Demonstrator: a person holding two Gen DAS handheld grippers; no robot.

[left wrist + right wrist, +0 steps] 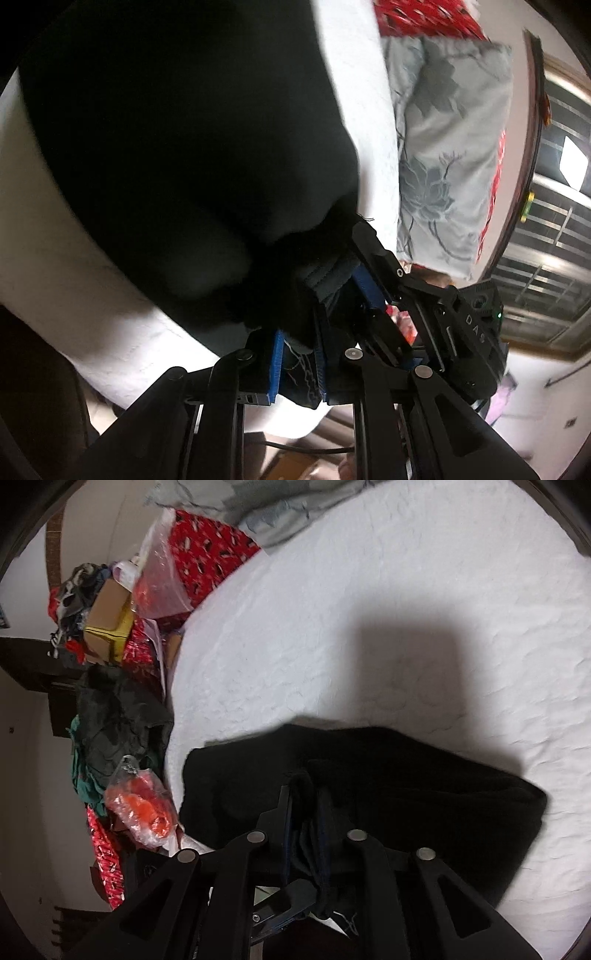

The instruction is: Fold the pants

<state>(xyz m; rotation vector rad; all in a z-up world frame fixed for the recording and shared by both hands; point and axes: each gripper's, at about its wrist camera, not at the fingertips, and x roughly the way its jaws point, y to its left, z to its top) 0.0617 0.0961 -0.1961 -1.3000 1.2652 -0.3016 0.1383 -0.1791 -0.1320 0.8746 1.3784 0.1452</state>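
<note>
The black pants point(177, 147) hang lifted over the white bed sheet point(362, 110) in the left wrist view. My left gripper point(297, 354) is shut on a bunched edge of the pants between its blue pads point(277, 365). The right gripper point(354, 266) shows just beyond it, also clamped on the same edge. In the right wrist view the pants point(406, 786) drape over the sheet point(369, 590), and my right gripper point(306, 812) is shut on their near edge.
A grey floral pillow point(450, 147) and red patterned cloth point(424, 18) lie at the head of the bed. A window with bars point(554, 221) is behind. Beside the bed are boxes point(107, 624), bagged orange items point(144, 812) and dark clothes point(118, 712).
</note>
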